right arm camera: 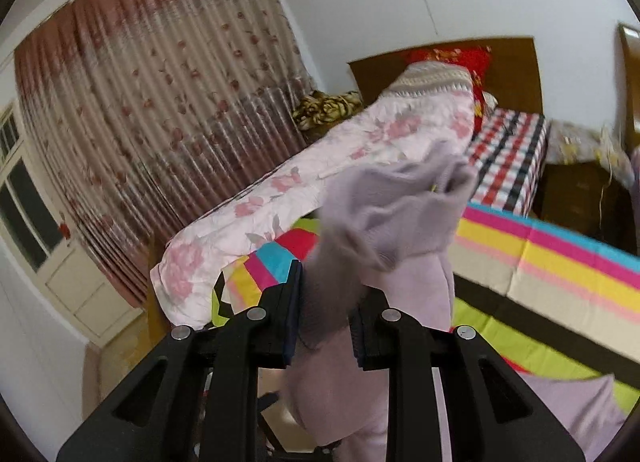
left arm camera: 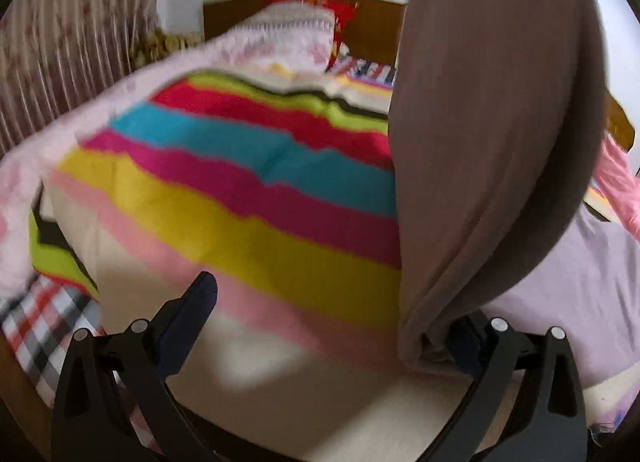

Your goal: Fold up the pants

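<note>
The pants (right arm camera: 384, 197) are pale lilac knit fabric. In the right wrist view my right gripper (right arm camera: 325, 302) is shut on a bunched part of them and holds it up above the bed, the rest hanging below (right arm camera: 360, 390). In the left wrist view my left gripper (left arm camera: 332, 318) stands wide open. Its left finger (left arm camera: 196, 302) is bare. A brownish-grey, shadowed fold of the pants (left arm camera: 488, 149) hangs close before the lens and drapes over the right finger, which is mostly hidden. More lilac fabric (left arm camera: 580, 294) lies to the right.
A striped multicolour blanket (left arm camera: 248, 189) covers the bed. A pink floral quilt (right arm camera: 320, 181) lies folded along the far side, with a checked sheet (right arm camera: 508, 157), red pillow (right arm camera: 460, 57) and wooden headboard (right arm camera: 516, 73) beyond. Curtains (right arm camera: 140, 121) hang at left.
</note>
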A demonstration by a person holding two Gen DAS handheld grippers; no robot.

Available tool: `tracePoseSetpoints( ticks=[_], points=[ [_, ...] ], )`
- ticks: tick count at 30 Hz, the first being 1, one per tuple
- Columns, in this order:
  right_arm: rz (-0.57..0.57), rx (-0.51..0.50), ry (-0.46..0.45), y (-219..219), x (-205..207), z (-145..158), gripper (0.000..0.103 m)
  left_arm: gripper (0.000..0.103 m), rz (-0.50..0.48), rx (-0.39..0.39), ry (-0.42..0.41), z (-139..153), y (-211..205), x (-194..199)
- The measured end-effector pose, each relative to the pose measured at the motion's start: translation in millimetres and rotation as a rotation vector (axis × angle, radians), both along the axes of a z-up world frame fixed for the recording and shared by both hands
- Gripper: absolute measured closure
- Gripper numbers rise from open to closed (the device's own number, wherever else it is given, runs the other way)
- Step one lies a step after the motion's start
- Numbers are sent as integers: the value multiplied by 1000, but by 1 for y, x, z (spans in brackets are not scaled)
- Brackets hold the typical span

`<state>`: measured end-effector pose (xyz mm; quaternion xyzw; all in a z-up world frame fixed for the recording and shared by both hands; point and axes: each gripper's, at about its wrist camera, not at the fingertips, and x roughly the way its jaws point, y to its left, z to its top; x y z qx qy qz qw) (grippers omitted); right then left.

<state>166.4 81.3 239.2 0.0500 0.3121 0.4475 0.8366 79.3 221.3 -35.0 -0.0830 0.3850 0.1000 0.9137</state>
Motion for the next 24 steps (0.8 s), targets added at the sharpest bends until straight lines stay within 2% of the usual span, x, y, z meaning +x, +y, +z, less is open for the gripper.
tracePoseSetpoints(
  ticks=[1,3,6,9,12,13,14,16,17,18,19,22,24],
  points=[
    [-3,8,7,-6,-1,-1,91,1,-16,-19,-10,-4,3,-4],
    [-9,14,-7,-19,-5,-9,91,1,-5,-113,-35,-8,13,-10],
    [-74,69,-2,-66,-20,-33,91,1,-7,-46,-18,-10,2,-8],
    [-168,132,14,-130,-49,-67,91,1,-10,-34,-16,-10,1,-12],
    [-302,160,148,-199,-65,-128,91,1,-26,-20,-13,-9,1,-13],
    [-339,141,194,-215,-66,-152,91,1,-36,3,-7,-8,-4,-14],
    [-385,93,280,-231,-66,-190,91,1,-44,38,-2,-9,-10,-15],
    [-416,74,426,-247,-66,-246,91,1,-55,93,7,-10,-21,-16],
    [-413,86,467,-248,-68,-263,92,1,-49,109,9,-11,-23,-16],
    [-412,124,439,-252,-74,-269,93,1,-46,109,11,-11,-23,-16],
    [-408,95,417,-249,-75,-264,93,1,-46,97,18,-11,-21,-16],
    [-395,83,349,-244,-76,-244,93,1,-51,84,37,-10,-18,-15],
    [-391,104,305,-245,-81,-228,93,1,-47,109,41,-7,-18,-13]
  ],
)
